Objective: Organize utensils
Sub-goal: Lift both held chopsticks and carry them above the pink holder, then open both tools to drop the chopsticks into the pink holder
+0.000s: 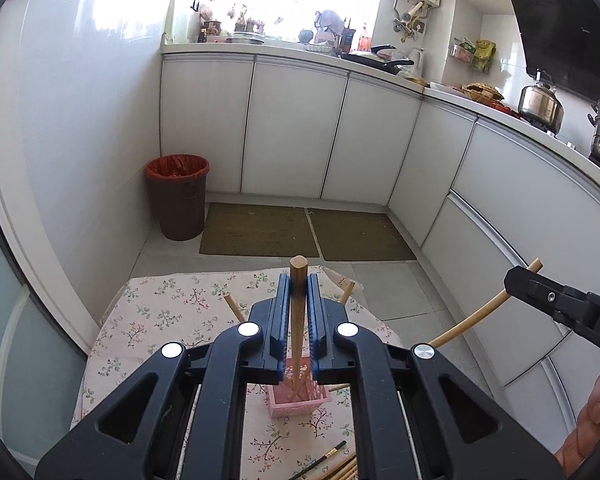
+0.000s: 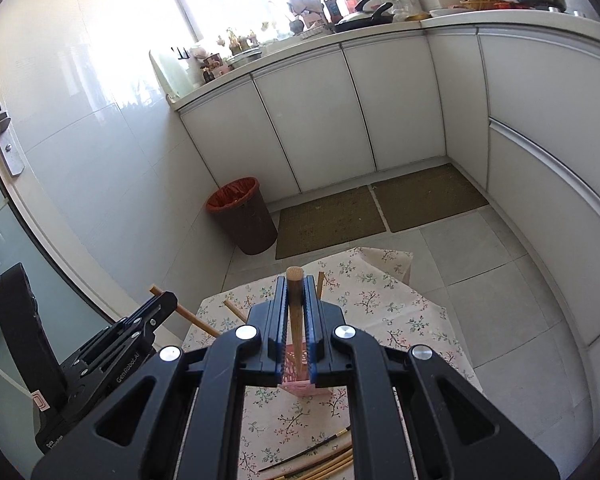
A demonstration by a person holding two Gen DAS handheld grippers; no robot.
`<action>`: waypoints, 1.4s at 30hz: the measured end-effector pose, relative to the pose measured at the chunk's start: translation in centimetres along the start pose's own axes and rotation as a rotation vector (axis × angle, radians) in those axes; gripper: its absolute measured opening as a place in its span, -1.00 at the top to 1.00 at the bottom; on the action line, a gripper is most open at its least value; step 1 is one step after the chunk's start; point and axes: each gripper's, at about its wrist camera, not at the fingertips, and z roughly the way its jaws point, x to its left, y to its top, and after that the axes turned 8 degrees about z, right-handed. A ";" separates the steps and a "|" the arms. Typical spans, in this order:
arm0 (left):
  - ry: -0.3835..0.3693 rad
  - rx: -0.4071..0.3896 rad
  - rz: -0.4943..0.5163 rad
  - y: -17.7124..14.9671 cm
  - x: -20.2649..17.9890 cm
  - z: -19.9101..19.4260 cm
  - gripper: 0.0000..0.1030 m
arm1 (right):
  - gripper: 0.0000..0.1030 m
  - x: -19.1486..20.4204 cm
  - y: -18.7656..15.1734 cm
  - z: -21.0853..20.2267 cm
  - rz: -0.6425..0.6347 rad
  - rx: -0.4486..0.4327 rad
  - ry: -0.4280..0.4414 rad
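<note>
In the left wrist view my left gripper (image 1: 299, 282) is shut on a wooden chopstick (image 1: 299, 320) that stands nearly upright above the pink slotted holder (image 1: 298, 400). My right gripper (image 2: 295, 284) is shut the same way on a second wooden chopstick (image 2: 295, 312), over the same pink holder (image 2: 300, 378). Each gripper shows in the other's view, the right gripper (image 1: 518, 282) at the right and the left gripper (image 2: 166, 302) at the left. Two chopstick ends (image 1: 232, 306) lean out of the holder. Several loose chopsticks (image 2: 320, 460) lie on the floral tablecloth (image 2: 380, 304) near me.
A brown bin with a red liner (image 1: 178, 196) stands on the floor by the left wall. Two green mats (image 1: 308, 234) lie before the white cabinets (image 1: 296, 128). A cluttered counter (image 1: 400, 68) runs along the back and right. A glass door with a handle (image 2: 4, 136) is at the left.
</note>
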 end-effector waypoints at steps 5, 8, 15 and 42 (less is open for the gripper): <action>0.003 0.010 0.015 -0.6 0.0 1.1 0.84 | 0.85 0.1 -0.1 2.3 -0.004 0.014 0.005; -0.009 -0.012 -0.025 -0.6 0.8 0.6 0.43 | 0.85 0.4 -0.4 3.0 -0.010 0.020 0.006; 0.001 -0.118 -0.111 0.4 2.9 -3.2 0.38 | 0.85 1.0 -0.8 4.1 -0.033 0.026 -0.008; 0.081 -0.113 -0.089 -0.1 1.8 -5.4 -0.40 | -0.06 -0.1 -2.5 2.1 -0.040 -0.093 -0.091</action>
